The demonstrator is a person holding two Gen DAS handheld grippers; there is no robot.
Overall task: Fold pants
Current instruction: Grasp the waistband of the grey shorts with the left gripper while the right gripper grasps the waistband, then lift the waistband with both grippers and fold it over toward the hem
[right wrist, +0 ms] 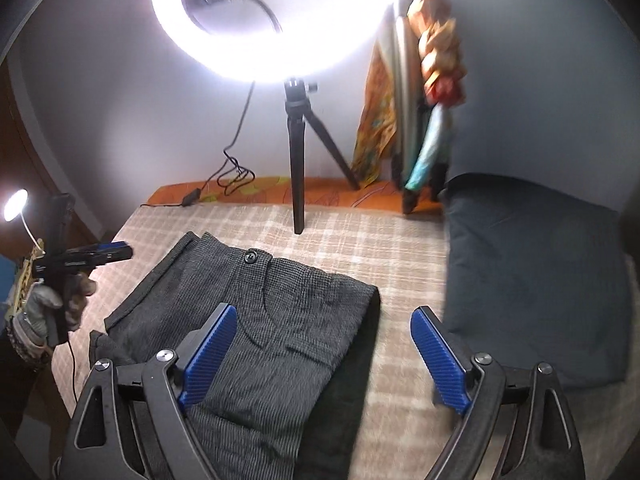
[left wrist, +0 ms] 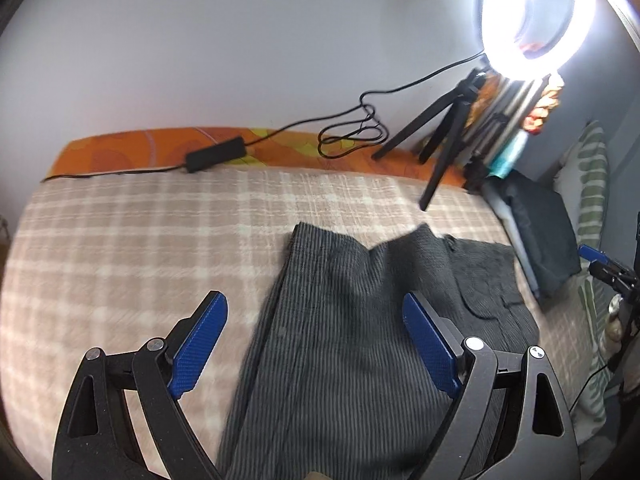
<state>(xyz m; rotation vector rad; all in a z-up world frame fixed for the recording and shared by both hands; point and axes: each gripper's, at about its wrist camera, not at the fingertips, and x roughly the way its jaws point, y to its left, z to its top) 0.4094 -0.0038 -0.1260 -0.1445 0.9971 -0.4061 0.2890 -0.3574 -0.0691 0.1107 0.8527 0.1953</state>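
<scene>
1. Left gripper [left wrist: 316, 344]: jaws spread wide, empty, over the pants [left wrist: 360, 340]; blue pads [left wrist: 200, 348] clear of the cloth. From the right wrist view it shows at the left edge [right wrist: 116, 251], held in a hand [right wrist: 60, 300], beside the pants and apart from them.
2. Right gripper [right wrist: 322, 354]: jaws spread wide, empty. Left pad [right wrist: 208, 354] is over the pants, right pad [right wrist: 438, 362] over the blanket [right wrist: 400, 400].
3. Blanket: plaid beige and white, covers the bed; orange sheet [left wrist: 120, 152] shows along the wall side.
4. Pants: dark grey, ribbed, lying flat on the blanket, mid-bed. Waistband with button [right wrist: 251, 257] points to the far side; legs run toward the cameras. In the left view a flap of cloth [left wrist: 404, 256] is raised near the far end.
5. Pillow [right wrist: 532, 280]: dark, just right of the pants, on the bed.
6. Ring light [right wrist: 272, 20]: lit, on a tripod [right wrist: 298, 160] standing on the blanket past the waistband.
7. Cable [left wrist: 352, 128]: coiled on the orange sheet, with an inline box [left wrist: 216, 154].
</scene>
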